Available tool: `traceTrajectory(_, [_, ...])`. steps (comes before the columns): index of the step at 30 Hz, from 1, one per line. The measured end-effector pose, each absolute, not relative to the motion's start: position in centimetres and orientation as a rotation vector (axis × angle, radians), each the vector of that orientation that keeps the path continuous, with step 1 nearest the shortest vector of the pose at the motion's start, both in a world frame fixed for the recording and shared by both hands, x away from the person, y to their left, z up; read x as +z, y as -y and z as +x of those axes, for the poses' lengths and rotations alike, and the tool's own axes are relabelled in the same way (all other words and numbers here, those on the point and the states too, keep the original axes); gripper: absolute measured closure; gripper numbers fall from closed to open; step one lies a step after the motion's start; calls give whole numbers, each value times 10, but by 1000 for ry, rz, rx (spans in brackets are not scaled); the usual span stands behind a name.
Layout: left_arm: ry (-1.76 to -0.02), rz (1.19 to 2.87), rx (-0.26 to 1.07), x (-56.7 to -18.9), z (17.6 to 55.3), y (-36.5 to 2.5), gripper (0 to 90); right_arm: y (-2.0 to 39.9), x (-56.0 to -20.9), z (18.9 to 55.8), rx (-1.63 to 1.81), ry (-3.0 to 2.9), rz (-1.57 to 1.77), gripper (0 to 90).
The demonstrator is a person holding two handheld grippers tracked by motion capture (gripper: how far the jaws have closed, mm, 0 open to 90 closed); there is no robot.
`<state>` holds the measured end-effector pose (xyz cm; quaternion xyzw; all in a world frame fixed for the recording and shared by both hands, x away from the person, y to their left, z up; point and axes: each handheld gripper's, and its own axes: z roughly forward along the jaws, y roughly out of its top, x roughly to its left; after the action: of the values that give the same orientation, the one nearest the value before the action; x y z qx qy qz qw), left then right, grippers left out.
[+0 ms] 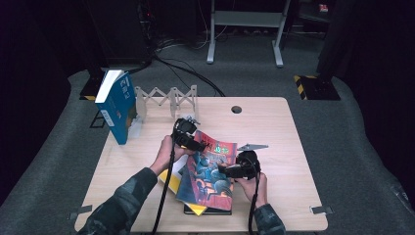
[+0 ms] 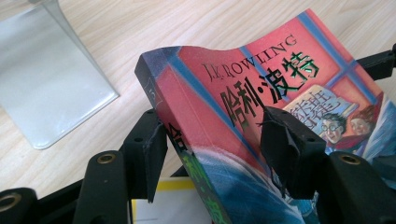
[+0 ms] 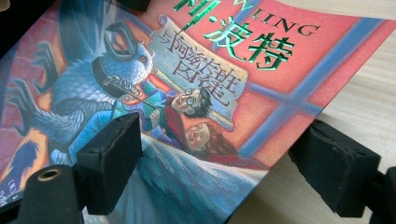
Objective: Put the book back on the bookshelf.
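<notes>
My left gripper (image 2: 212, 154) clamps the paperback (image 2: 261, 93) at its stiff spine; my right gripper (image 3: 229, 168) pinches the floppy cover edge.

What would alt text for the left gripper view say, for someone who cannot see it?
The left gripper has its two black jaws around the spine edge of a red and blue paperback book with green Chinese lettering, lifted off a pale wooden table. A clear plastic bookend stands on the table at upper left.
</notes>
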<state>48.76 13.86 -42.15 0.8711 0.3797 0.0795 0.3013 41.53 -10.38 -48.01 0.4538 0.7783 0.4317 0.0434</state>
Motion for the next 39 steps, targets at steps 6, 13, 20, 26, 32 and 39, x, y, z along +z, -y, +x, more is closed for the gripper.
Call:
traceTrajectory(6, [-930, 2353, 371, -422, 475, -130, 459, 105, -481, 418, 1336, -2382, 1425, 172])
traceTrajectory(13, [-950, 2345, 359, -423, 474, -128, 454, 109, -483, 419, 1359, -2385, 1450, 173])
traceTrajectory(20, [-1012, 2279, 59, -443, 493, -135, 376, 107, -483, 420, 1365, -2391, 1423, 180])
traceTrajectory(26, [-982, 2290, 52, -440, 494, -134, 460, 106, -483, 421, 1365, -2396, 1401, 181])
traceTrajectory(32, [-962, 2314, 108, -434, 489, -130, 502, 101, -479, 418, 1315, -2376, 1379, 178])
traceTrajectory(39, [-949, 2322, 169, -430, 483, -126, 516, 125, -479, 409, 1308, -2300, 1388, 134])
